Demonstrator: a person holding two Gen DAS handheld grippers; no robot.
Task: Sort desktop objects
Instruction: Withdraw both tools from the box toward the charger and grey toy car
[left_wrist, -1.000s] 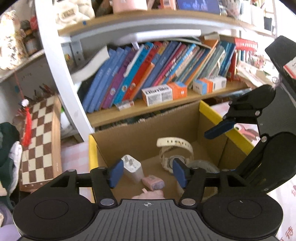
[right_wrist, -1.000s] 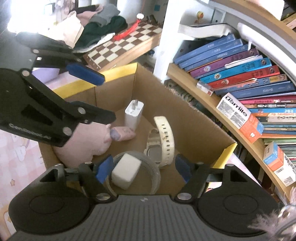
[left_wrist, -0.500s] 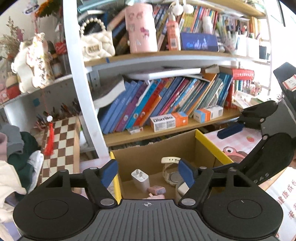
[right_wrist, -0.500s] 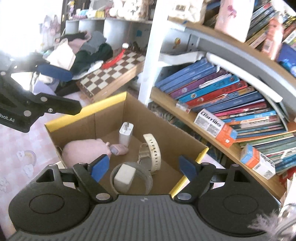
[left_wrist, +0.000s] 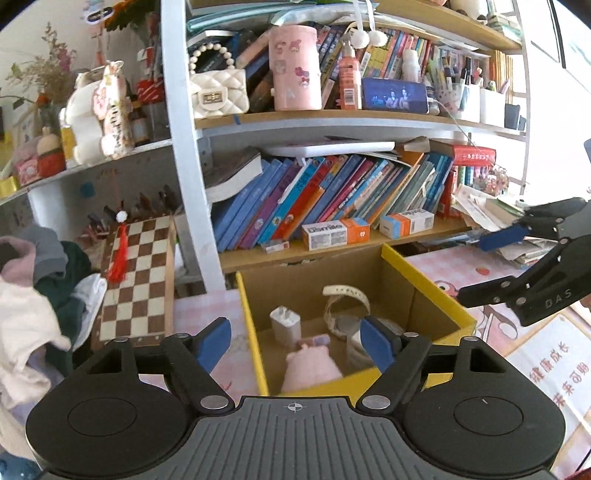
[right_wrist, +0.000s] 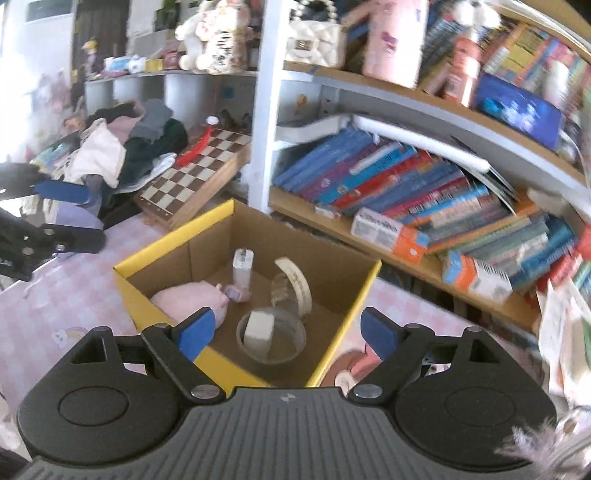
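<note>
An open cardboard box with yellow rims (left_wrist: 424, 284) (right_wrist: 170, 247) stands on the pink desk mat. Inside lie a white charger (left_wrist: 284, 323) (right_wrist: 242, 266), a cream watch (left_wrist: 347, 295) (right_wrist: 295, 286), a pink plush (left_wrist: 312, 367) (right_wrist: 188, 299), a small pink item (right_wrist: 236, 294) and a clear round container with a white block (right_wrist: 266, 332). My left gripper (left_wrist: 295, 345) is open and empty, above and in front of the box. My right gripper (right_wrist: 282, 334) is open and empty, above the box's near corner; it also shows at the right of the left wrist view (left_wrist: 517, 258).
A bookshelf with leaning books (left_wrist: 332, 199) and small cartons (left_wrist: 334, 232) stands behind the box. A chessboard (left_wrist: 138, 273) and a pile of clothes (left_wrist: 37, 288) lie to the left. Papers (right_wrist: 565, 325) lie at the right.
Both grippers have pulled up and back from the box, which now looks smaller and lower. Both stay open and empty. The box's contents have not moved.
</note>
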